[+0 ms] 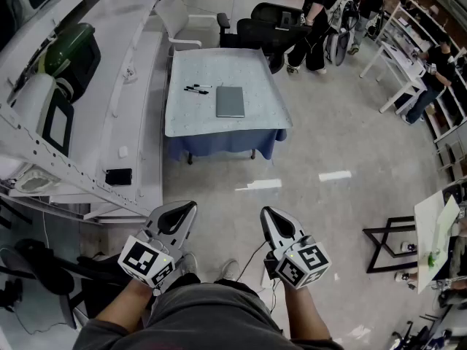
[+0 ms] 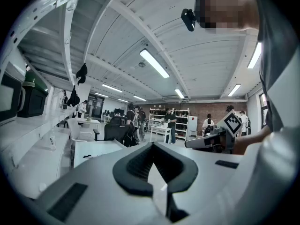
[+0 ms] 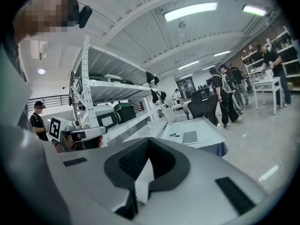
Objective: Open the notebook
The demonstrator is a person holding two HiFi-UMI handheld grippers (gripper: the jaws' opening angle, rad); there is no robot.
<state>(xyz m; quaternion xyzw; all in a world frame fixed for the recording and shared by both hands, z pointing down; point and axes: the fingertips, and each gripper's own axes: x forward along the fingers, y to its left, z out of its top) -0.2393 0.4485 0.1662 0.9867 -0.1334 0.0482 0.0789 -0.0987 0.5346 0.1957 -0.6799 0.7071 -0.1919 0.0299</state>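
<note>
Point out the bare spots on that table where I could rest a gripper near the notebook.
The table's far half, between the notebook and the office chairs, is bare. So are the strip between the notebook and the right edge, and the near left corner below the pens. The only tight spot is the gap between pens and notebook.

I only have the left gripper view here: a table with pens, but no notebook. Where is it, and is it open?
Observer: The head view shows the notebook closed, lying flat on the table.
Operator: Where is it relative to the pens?
Observer: In the head view it lies just right of the pens, not touching them.
Operator: And the right tongs?
Observer: The right tongs are shut with nothing between them, well short of the table.
</note>
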